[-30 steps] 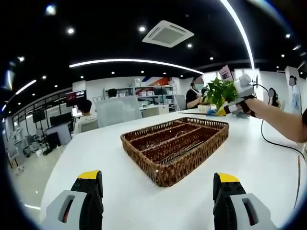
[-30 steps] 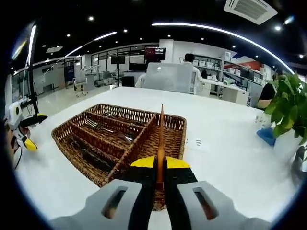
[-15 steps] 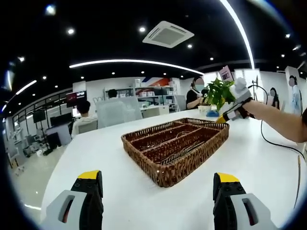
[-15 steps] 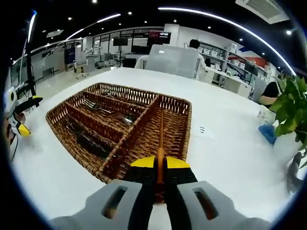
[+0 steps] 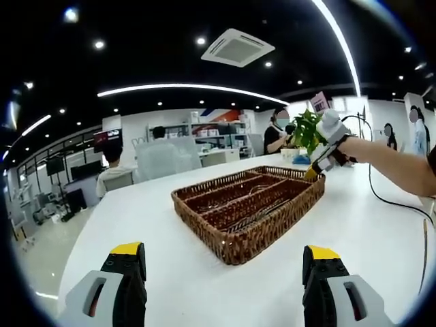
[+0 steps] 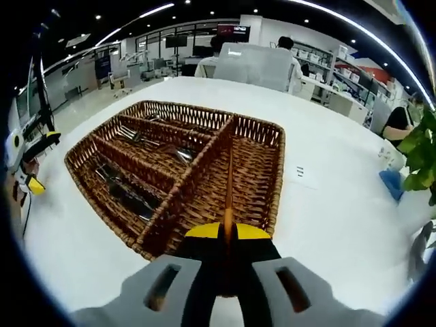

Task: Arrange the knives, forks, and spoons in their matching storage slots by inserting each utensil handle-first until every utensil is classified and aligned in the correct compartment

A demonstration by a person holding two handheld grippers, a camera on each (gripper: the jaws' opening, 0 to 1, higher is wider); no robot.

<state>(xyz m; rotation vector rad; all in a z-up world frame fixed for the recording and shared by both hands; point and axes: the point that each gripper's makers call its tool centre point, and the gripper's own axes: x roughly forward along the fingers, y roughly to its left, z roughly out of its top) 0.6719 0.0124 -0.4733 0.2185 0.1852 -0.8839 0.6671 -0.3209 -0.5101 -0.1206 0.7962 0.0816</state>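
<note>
- The slim brown-handled utensil [image 6: 228,197] is clamped edge-on in your right tool [image 6: 228,235], its length running out over the wide end compartment of the woven brown wicker tray [image 6: 275,178]. I cannot tell whether it is a knife, fork or spoon.
- What has changed: over the last second your right tool has tipped forward and come down toward the tray — in the right gripper view the basket now sits lower and you look into it more steeply. In the left gripper view the same right tool [image 5: 315,170] has dropped from above the far rim to just beside it.
- My reading: you are at the start of an insertion into that end compartment, with the utensil not yet released.
- Your left tool [image 5: 223,262] has stayed put, jaws wide with nothing between them, over the white desk [image 5: 381,238] short of the tray's near corner.
- Count — one tray, four compartments: three long parallel slots and one wide end bay.
- Silver forks [image 6: 139,138] lie in one long slot and dark utensils [image 6: 122,196] in another; their exact number is too tangled to tell.
- One utensil in hand.
</note>
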